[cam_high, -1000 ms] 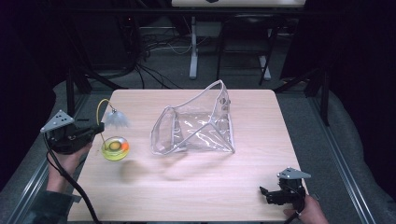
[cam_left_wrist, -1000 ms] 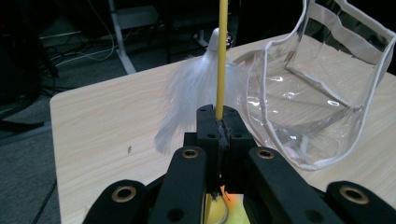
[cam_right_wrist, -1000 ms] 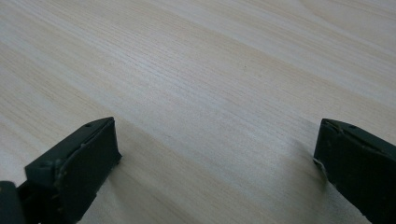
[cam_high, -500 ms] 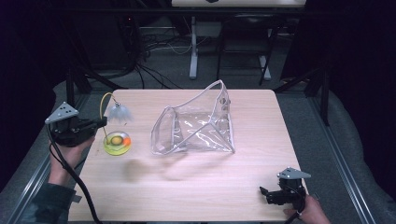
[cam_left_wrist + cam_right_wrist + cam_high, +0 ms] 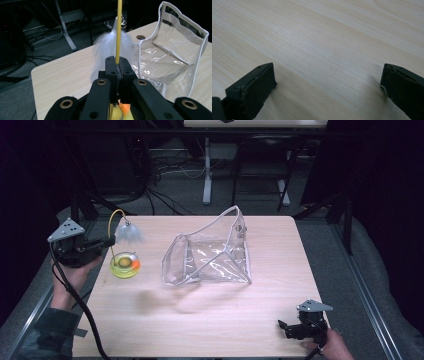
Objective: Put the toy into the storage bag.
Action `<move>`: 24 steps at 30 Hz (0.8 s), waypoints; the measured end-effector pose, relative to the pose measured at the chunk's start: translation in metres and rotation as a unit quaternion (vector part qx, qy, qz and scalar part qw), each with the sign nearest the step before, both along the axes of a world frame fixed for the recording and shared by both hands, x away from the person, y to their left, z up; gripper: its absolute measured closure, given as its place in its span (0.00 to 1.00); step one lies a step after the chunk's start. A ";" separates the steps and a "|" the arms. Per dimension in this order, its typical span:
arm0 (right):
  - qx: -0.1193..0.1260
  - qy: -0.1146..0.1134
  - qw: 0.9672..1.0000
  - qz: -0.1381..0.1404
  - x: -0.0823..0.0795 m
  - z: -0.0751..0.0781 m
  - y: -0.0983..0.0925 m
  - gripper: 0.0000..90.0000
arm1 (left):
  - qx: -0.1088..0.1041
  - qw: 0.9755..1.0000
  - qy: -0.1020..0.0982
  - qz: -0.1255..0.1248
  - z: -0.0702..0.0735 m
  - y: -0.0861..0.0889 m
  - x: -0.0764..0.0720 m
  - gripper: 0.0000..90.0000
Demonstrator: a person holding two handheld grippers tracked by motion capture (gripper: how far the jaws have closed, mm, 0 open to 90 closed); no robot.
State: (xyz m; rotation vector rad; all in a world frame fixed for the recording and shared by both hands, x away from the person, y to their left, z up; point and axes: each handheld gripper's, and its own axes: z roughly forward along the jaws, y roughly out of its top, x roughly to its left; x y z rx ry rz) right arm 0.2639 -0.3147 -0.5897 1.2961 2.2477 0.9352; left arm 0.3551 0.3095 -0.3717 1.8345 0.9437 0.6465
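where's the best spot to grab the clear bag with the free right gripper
Probably the raised white-trimmed rim of the clear bag at its tall far corner. That edge stands up off the table as a thin, stiff band that open jaws can close across. Bring the right gripper in from the near right side, away from the left gripper and its feather toy.

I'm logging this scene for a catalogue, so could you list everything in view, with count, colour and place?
Cat toy: one, a yellow wire with a white feather tuft at its tip and a yellow-green round base holding an orange ball; lifted at the table's left edge.
Clear pouch: one, transparent with white trim, standing open at mid table.
Table: one, light wood.
Stand legs and cables: several, grey and black, on the floor behind the table.
Left gripper: one, black, shut on the toy's yellow wire.
Right gripper: one, black, jaws open, low over the table's near right corner.
Hands: two, one behind each gripper.
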 end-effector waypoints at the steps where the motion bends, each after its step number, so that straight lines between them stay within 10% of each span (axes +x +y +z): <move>1: 0.002 0.000 1.000 0.000 0.000 0.000 0.000 0.00 | -0.001 1.000 -0.001 -0.003 0.002 0.000 0.001 0.98; 24: 0.000 0.000 1.000 -0.002 0.000 0.000 0.000 0.00 | 0.022 0.999 -0.029 -0.029 0.046 -0.031 0.014 0.98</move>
